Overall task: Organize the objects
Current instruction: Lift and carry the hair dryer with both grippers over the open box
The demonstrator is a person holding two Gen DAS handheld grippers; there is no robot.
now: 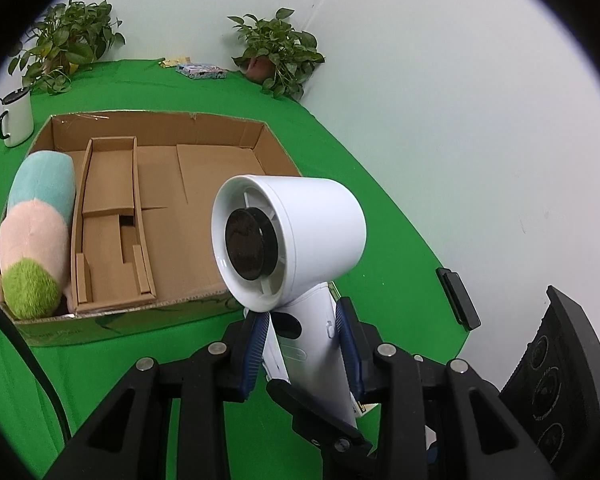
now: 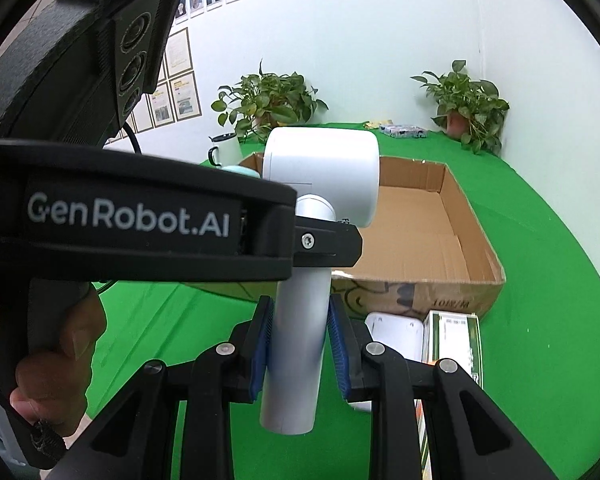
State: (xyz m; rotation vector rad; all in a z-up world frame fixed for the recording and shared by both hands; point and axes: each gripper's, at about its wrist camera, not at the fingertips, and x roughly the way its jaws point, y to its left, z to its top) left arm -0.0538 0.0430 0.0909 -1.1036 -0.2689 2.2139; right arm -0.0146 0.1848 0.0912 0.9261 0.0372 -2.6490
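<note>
Your left gripper and right gripper both pinch the dryer handle; box at 11 o'clock.

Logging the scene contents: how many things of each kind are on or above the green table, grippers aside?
Hair dryer: 1
Plush toy: 1
Cardboard box: 1
Mug: 1
Potted plants: 2
Small packages at the back: 2
Boxes by the carton: 2
Total: 10

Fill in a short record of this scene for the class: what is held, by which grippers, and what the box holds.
Held item: white hair dryer
Left gripper: shut on the dryer's handle
Right gripper: shut on the handle, lower down
Cardboard box: open, on green cloth
In the box: plush toy along one side, cardboard divider beside it
</note>
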